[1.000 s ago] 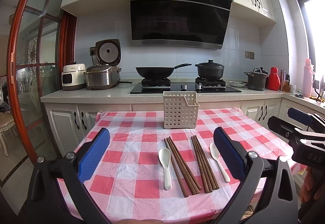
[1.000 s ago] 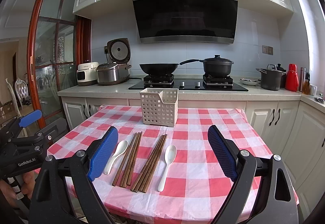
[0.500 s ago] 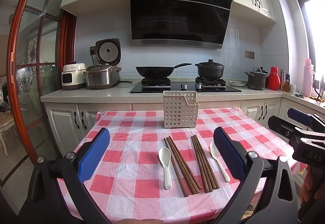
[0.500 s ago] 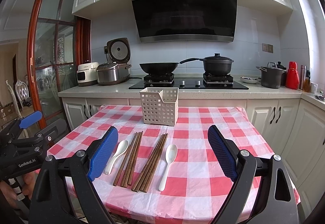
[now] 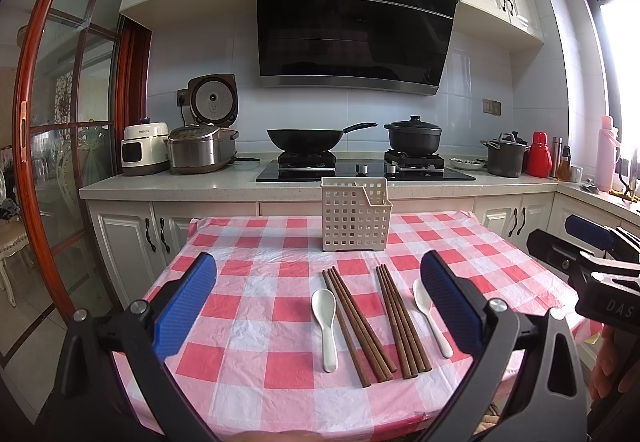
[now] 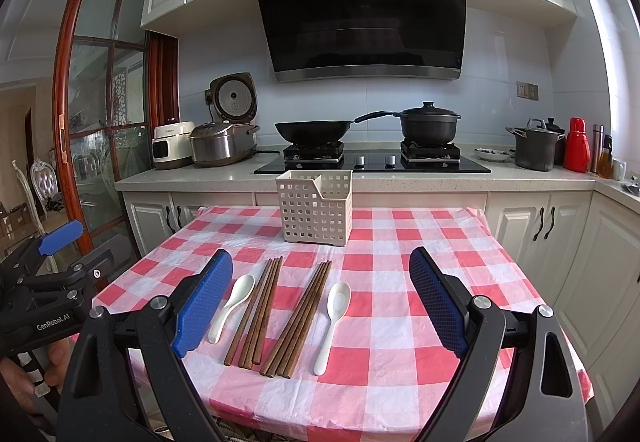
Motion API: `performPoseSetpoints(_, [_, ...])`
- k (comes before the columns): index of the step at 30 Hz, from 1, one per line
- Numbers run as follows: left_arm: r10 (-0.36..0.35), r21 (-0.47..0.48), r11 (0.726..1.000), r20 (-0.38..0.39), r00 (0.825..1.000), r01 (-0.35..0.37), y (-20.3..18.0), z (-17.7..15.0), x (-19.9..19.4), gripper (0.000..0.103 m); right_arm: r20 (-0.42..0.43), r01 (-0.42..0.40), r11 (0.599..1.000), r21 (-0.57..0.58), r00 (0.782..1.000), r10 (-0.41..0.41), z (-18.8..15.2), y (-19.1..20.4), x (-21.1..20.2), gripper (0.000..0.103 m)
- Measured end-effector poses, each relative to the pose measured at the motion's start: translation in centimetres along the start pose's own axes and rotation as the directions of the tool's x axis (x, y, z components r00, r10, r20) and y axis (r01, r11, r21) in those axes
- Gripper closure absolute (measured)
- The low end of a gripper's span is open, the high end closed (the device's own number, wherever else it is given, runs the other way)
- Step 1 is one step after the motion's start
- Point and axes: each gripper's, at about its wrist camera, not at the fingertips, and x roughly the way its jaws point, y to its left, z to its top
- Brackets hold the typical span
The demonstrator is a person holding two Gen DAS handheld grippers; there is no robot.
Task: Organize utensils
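Observation:
A white perforated utensil basket [image 5: 355,215] stands upright at the far middle of a red-and-white checked table [image 5: 256,358]; it also shows in the right wrist view [image 6: 316,211]. In front of it lie two bundles of brown chopsticks [image 5: 358,326] [image 5: 402,320], with a white spoon [image 5: 326,318] on the left and another white spoon [image 5: 428,308] on the right. My left gripper [image 5: 318,306] is open and empty above the table's near edge. My right gripper [image 6: 320,302] is open and empty, also short of the utensils.
A counter behind the table holds a stove with a wok [image 5: 306,139] and a black pot [image 5: 414,135], rice cookers [image 5: 202,151], and bottles at the right. A glass door with a red frame [image 5: 24,129] stands at the left.
The right gripper has edged slightly forward and up toward the table. The left gripper has not visibly moved. Both stay open.

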Motion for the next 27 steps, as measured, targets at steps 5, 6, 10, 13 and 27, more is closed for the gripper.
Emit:
performPoseSetpoints(5, [0.000,-0.001,1.000,0.000,1.000,0.000,0.00,0.00,0.01,0.004,-0.002,-0.001,1.000,-0.001,1.000,0.001,0.27,-0.16,0.01,0.019])
performPoseSetpoints(6, [0.000,-0.001,1.000,0.000,1.000,0.000,0.00,0.01,0.02,0.004,-0.002,0.000,1.000,-0.001,1.000,0.000,0.13,-0.06,0.01,0.019])
performPoseSetpoints(10, [-0.001,-0.001,1.000,-0.001,1.000,0.001,0.02,0.01,0.02,0.004,-0.004,-0.001,1.000,0.001,1.000,0.001,0.38,-0.23,0.01,0.019])
performPoseSetpoints(13, [-0.001,-0.001,1.000,-0.001,1.000,0.001,0.02,0.02,0.03,0.004,-0.004,-0.002,1.000,0.002,1.000,0.002,0.38,-0.22,0.02,0.019])
performPoseSetpoints(27, [-0.001,-0.005,1.000,0.001,1.000,0.001,-0.10,-0.35,0.43,0.004,-0.001,0.000,1.000,0.008,1.000,0.000,0.31,-0.21,-0.07,0.019])
